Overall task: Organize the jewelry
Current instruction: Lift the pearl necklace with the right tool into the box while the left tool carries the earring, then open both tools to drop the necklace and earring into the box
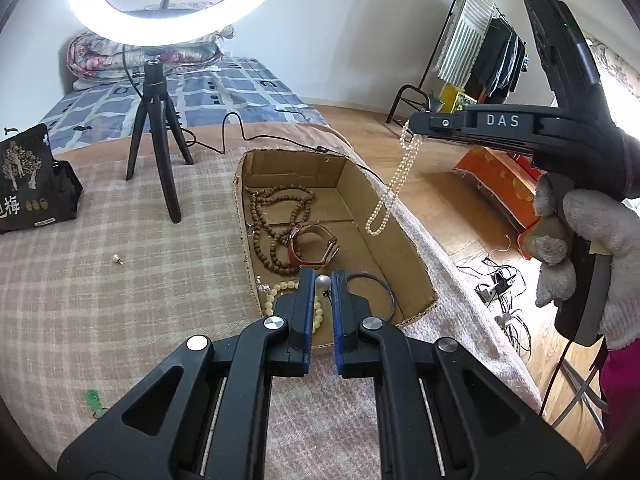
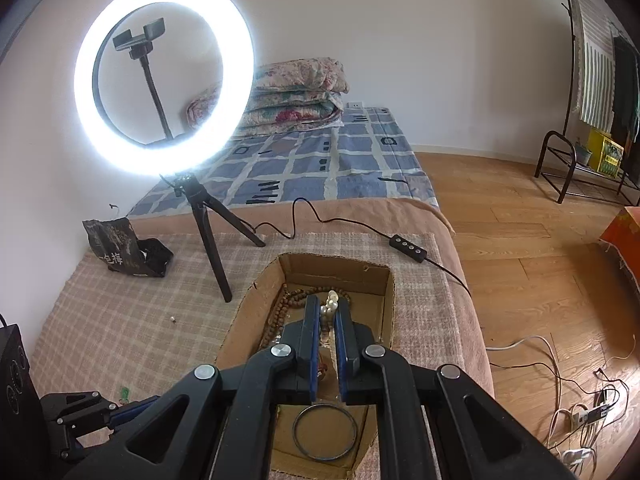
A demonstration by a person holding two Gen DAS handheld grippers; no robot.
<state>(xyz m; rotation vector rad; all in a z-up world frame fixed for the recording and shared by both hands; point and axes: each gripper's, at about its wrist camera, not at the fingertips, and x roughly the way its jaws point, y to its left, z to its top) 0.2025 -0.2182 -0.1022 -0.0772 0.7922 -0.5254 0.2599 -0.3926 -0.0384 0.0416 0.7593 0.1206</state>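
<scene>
Right gripper clenched on pearl strand, dangling above the box. Light, limp, swings; thread likely fragile, so lower slowly. Left gripper pinches a pearl earring over the box's near end.

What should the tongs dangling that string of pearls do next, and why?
Probably lower and open. The right tongs pinch the pearl necklace, which hangs above the cardboard box where brown beads, a watch and a dark ring already lie. The loop looks to hang near the box's right wall, so easing inward first seems wise.
</scene>
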